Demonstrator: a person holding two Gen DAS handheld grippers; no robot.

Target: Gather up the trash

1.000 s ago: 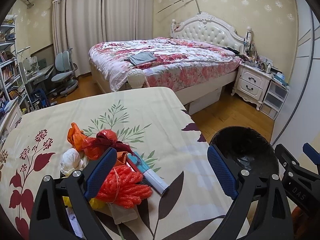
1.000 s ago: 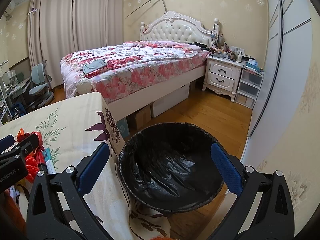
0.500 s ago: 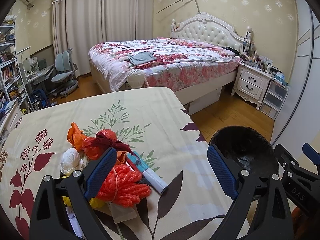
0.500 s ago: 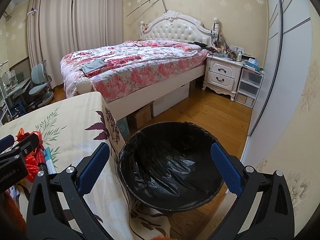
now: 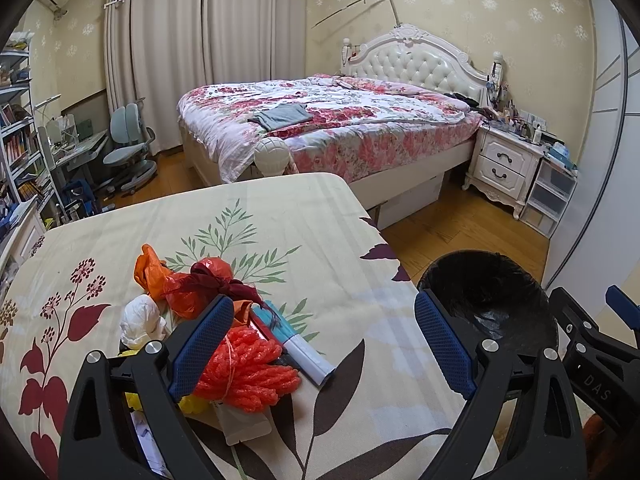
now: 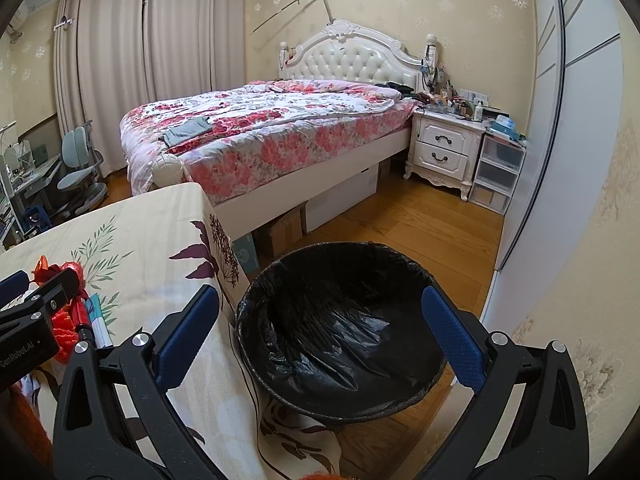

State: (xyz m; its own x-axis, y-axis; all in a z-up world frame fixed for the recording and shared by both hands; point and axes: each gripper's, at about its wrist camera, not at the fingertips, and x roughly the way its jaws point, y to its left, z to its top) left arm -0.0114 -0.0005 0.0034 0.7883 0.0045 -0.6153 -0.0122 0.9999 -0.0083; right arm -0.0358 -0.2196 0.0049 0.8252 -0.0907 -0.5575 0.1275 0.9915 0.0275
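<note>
Item: my left gripper (image 5: 324, 340), jaws released; orange foam net (image 5: 246, 368) at seven o'clock, probably light, springy; I'd pinch mid-bundle; right gripper (image 6: 320, 336) released, empty.

No visible change, trash pile (image 5: 224, 332) unmoved, nothing shifted

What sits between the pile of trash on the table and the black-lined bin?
Only bare floral tablecloth up to the table edge separates the trash pile from the black-lined bin; the left wrist view shows it best.

Floral bed (image 5: 340, 128), wooden floor (image 6: 420, 224), perhaps curtained window.
</note>
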